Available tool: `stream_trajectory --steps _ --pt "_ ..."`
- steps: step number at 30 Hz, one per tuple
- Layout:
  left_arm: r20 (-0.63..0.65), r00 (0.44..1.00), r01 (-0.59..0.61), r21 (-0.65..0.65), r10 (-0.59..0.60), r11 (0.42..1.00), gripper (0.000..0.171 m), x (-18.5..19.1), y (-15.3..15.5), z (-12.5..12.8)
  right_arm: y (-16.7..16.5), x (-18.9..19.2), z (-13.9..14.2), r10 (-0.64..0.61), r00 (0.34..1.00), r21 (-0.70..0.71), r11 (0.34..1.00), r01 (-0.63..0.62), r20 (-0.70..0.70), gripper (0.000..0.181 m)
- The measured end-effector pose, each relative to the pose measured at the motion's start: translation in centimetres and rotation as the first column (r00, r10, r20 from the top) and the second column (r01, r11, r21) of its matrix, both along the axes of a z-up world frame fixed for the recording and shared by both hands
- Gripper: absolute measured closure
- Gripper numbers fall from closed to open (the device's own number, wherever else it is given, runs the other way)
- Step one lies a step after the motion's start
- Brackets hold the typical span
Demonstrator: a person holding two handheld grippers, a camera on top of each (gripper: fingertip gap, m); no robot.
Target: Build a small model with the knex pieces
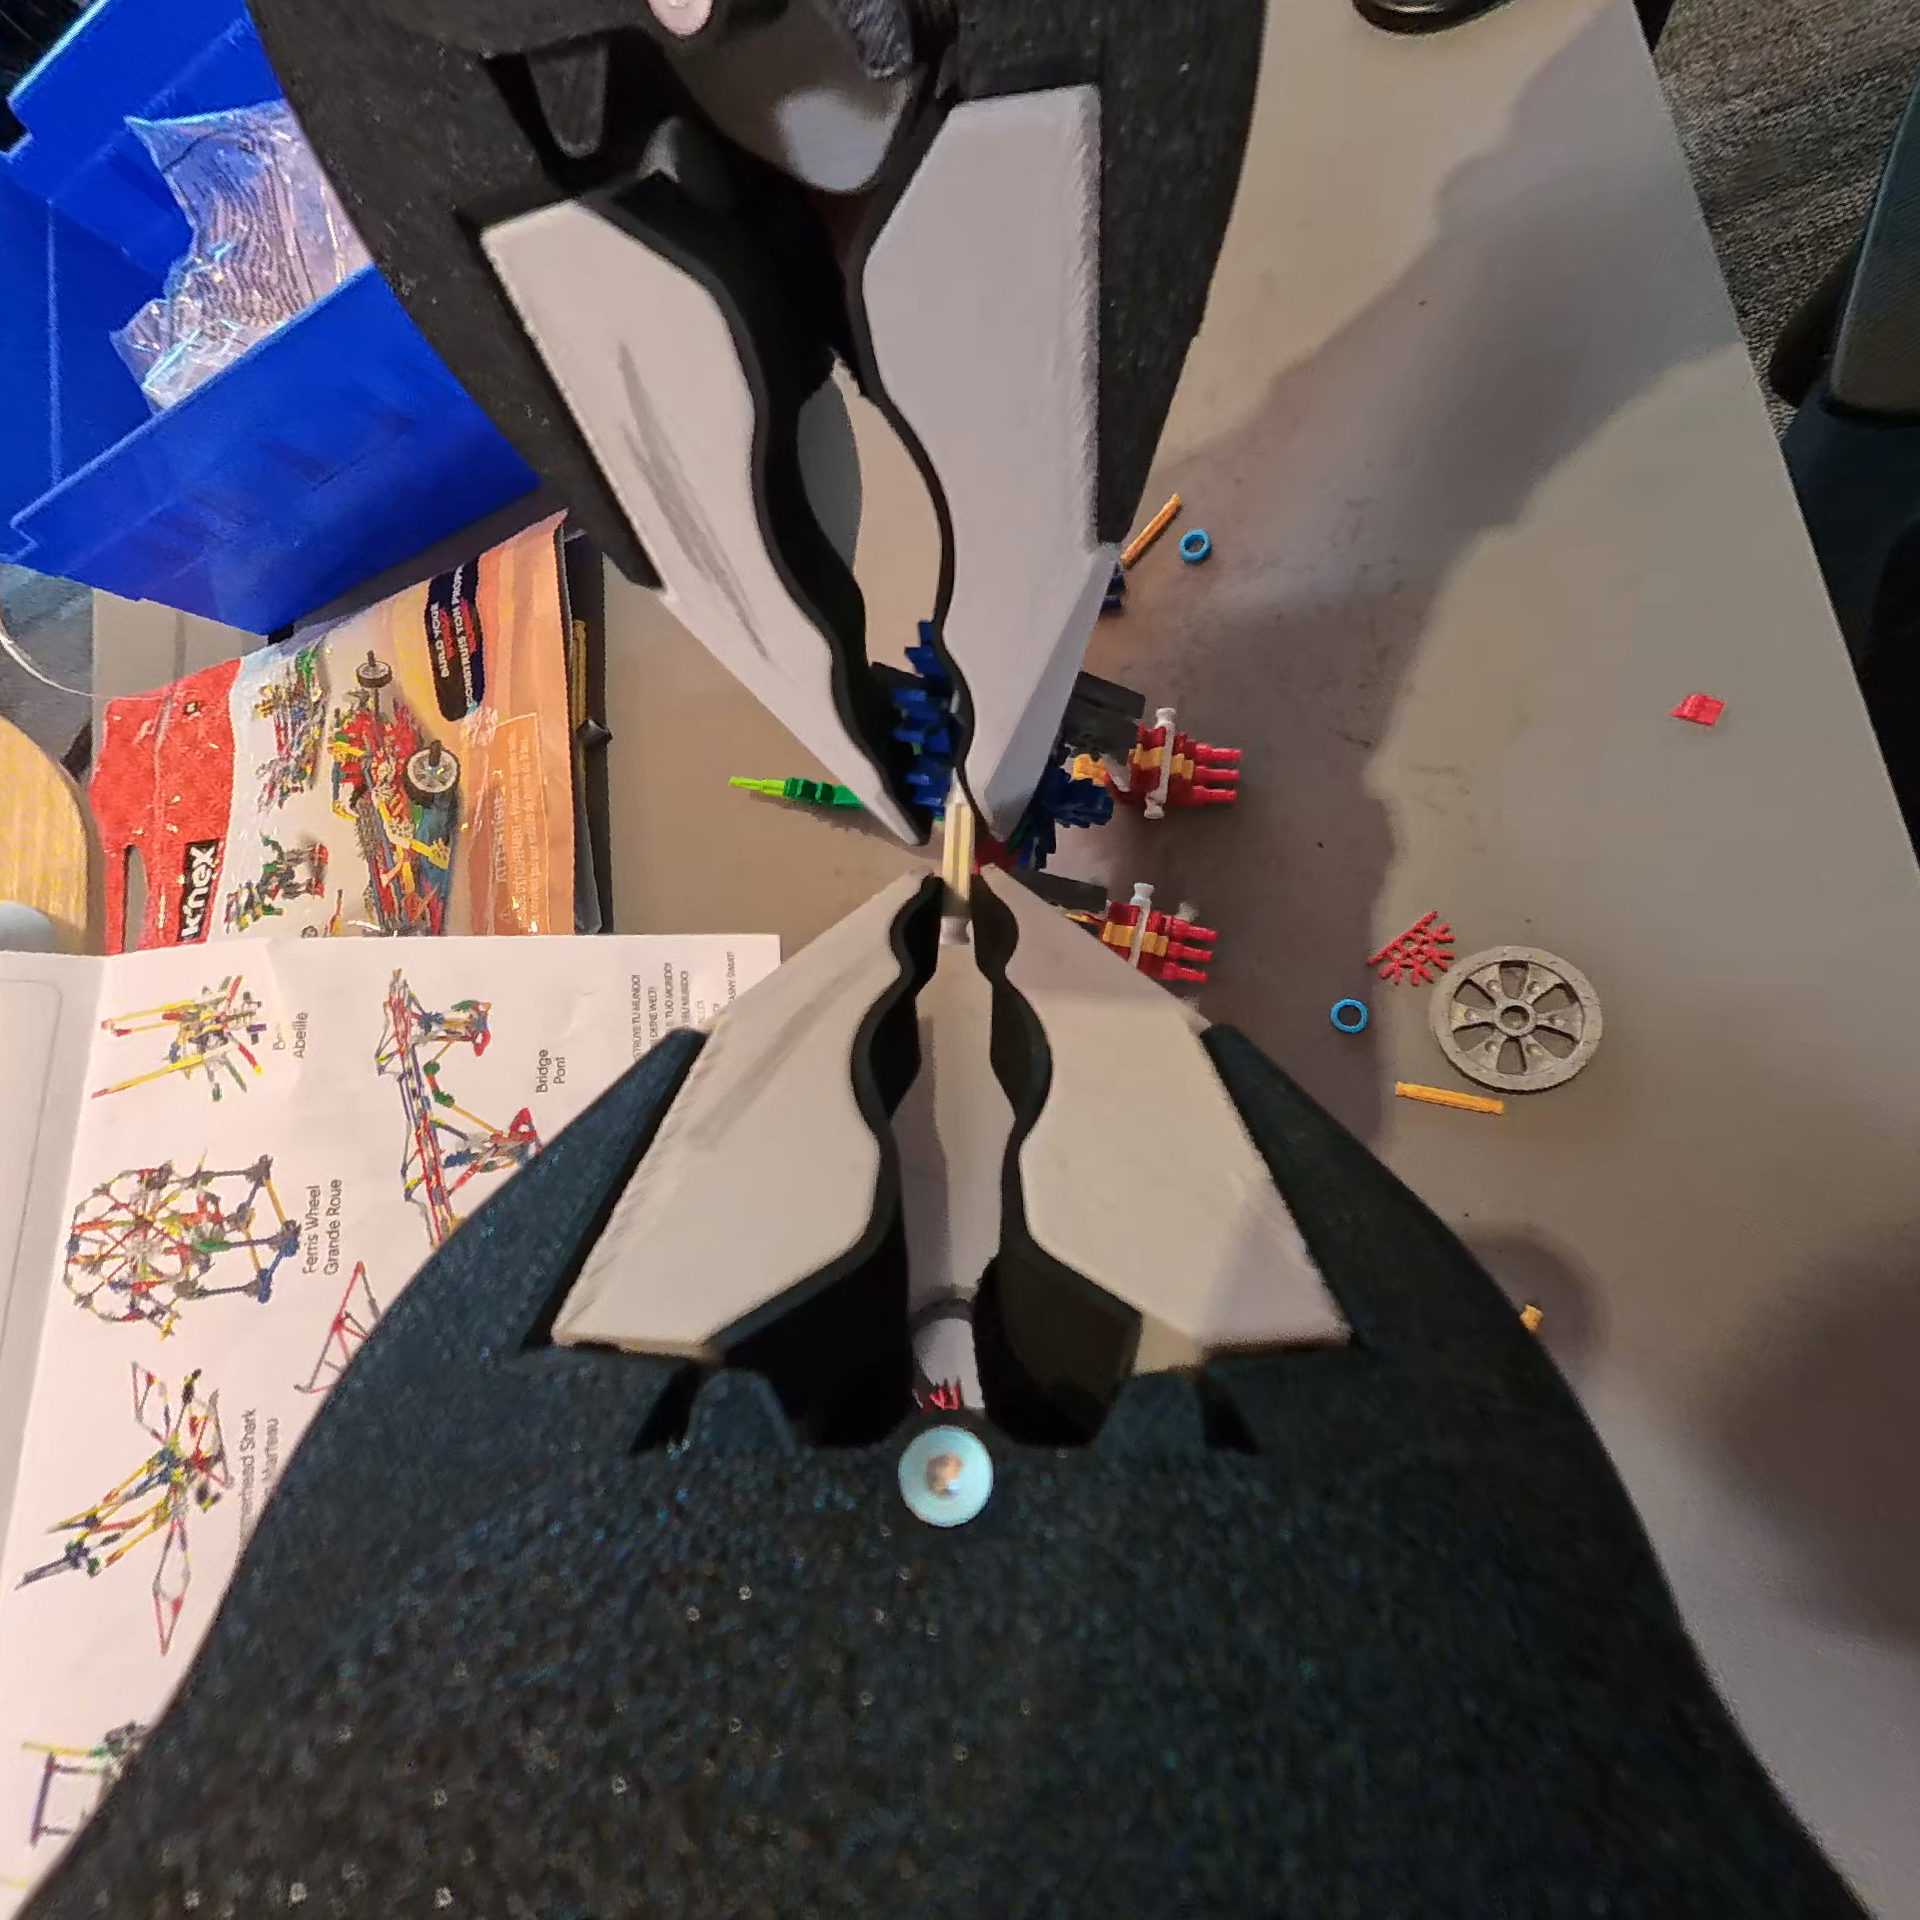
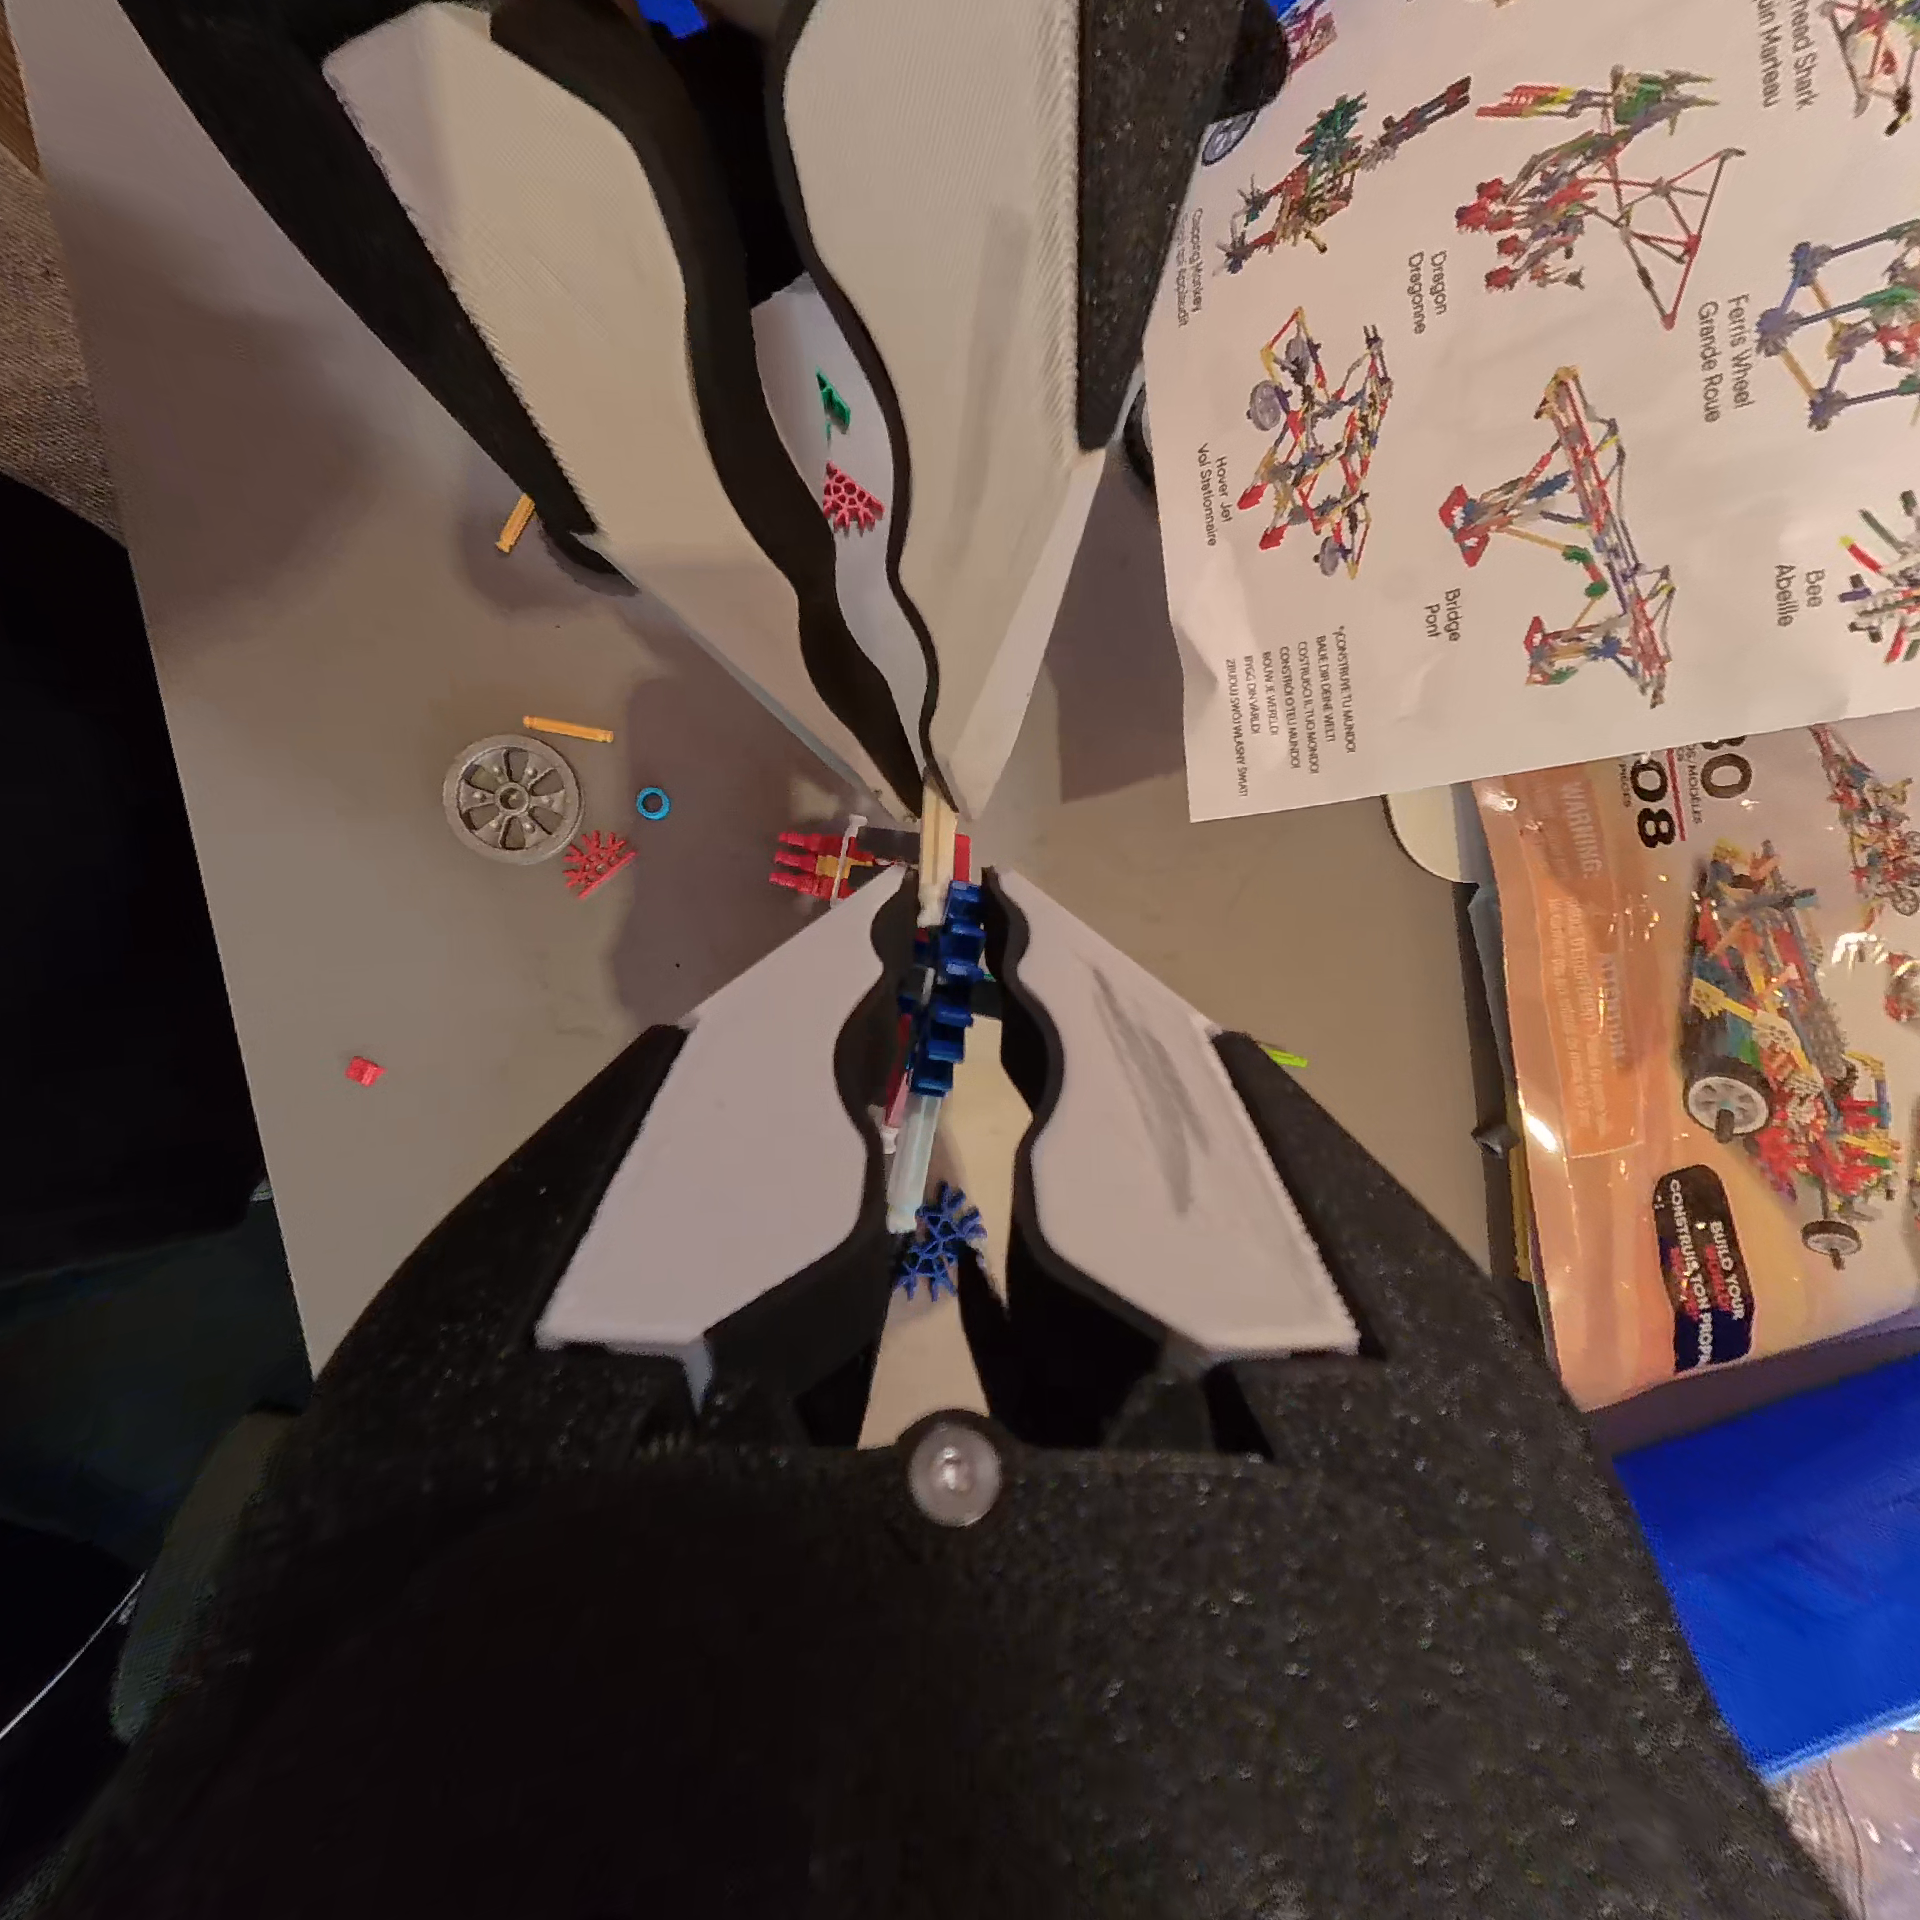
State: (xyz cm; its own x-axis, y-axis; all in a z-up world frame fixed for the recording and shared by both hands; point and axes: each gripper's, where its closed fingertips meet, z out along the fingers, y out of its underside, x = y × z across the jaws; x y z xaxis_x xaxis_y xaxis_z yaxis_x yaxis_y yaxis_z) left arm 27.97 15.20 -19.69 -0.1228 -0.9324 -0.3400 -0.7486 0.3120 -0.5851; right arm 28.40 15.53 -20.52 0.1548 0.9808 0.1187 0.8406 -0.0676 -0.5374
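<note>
Cream plastic rod (image 1: 958, 844), thin and ridged, sits pinched at the tips of my left gripper (image 1: 954, 894), whose jaws are closed on its near end. My right gripper (image 2: 943, 902) faces it tip to tip, its jaws clamped on a stack of blue toothed plastic connectors (image 2: 951, 982) that the rod's other end reaches; a pale rod and a blue snowflake-shaped connector (image 2: 938, 1242) hang nearer my right wrist. All this hovers over the grey table (image 1: 1455, 416). To the right in the left wrist view lie two red-and-yellow connector clusters (image 1: 1184, 764), a grey spoked wheel (image 1: 1515, 1018), blue rings (image 1: 1348, 1014) and an orange rod (image 1: 1447, 1097). To the left are the printed instruction sheet (image 1: 312, 1091), the toy box (image 1: 343, 769) and a blue plastic bin (image 1: 208, 416).
</note>
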Motion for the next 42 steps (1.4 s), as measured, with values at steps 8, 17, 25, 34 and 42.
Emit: stream_trajectory --steps 8,17,25,34,42 --pt "0.017 1.0 0.002 -0.007 -0.001 1.0 0.168 0.08 -0.01 0.17 -0.25 -0.17 0.05 0.011 1.0 -0.003 1.0 -0.011 -0.026 0.174" --pt "0.152 0.985 -0.076 -0.063 0.085 0.995 0.167 0.76 -0.27 0.15 -0.39 -0.22 0.1 0.02 0.999 0.009 1.0 -0.019 -0.048 0.175" --pt "0.143 0.981 -0.123 -0.076 0.133 0.989 0.168 0.72 0.08 0.18 -0.28 -0.27 0.07 0.015 0.998 -0.006 1.0 -0.016 -0.059 0.177" --pt "0.15 0.973 -0.163 -0.089 0.175 0.983 0.167 0.57 -0.35 0.16 -0.46 -0.21 0.54 0.013 0.996 0.034 0.999 -0.01 -0.087 0.165" --pt "0.155 0.967 -0.187 -0.108 0.203 0.976 0.167 0.52 -0.55 0.13 -0.44 -0.11 0.9 -0.004 0.993 0.009 1.0 0.005 -0.119 0.16"
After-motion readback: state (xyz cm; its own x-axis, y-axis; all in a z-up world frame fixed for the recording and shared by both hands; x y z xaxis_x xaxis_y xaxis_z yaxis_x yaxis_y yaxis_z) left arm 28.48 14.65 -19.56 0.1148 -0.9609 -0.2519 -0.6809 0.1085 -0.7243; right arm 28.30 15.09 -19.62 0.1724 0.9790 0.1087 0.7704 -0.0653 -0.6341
